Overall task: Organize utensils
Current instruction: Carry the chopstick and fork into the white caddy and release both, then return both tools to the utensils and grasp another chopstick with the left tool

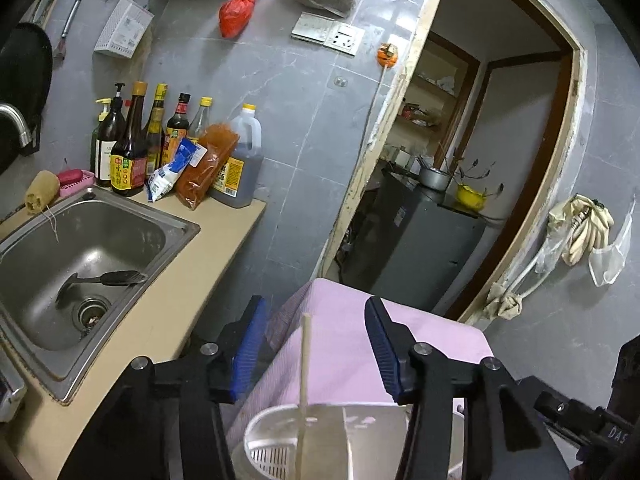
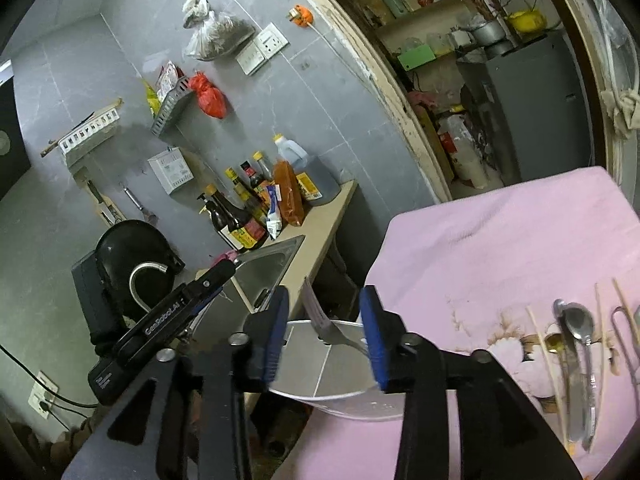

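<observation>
Left wrist view: the left gripper (image 1: 316,344) has its blue-padded fingers (image 1: 250,344) spread apart above the white utensil holder (image 1: 320,440), which stands on the pink cloth (image 1: 340,320). A single chopstick (image 1: 305,364) stands upright in the holder and rises into the gap between the fingers; neither pad touches it. The holder's lower part is cut off by the frame edge, and its near side is masked by the gripper body. Left of the holder lies the steel sink (image 1: 80,248), with a dark utensil (image 1: 104,280) resting in the basin; its type is hard to make out.

Right wrist view: the right gripper (image 2: 326,336) also shows its fingers (image 2: 374,340) parted, directly over the holder. A fork (image 2: 324,320) leans in the holder with its handle up; it sits between the fingers, close to the right pad, and contact cannot be confirmed. The left gripper enters left of the holder. Right of the holder, on the pink cloth, lie a spoon (image 2: 580,328) and loose chopsticks (image 2: 546,364); the frame edge crops the outermost pieces
</observation>
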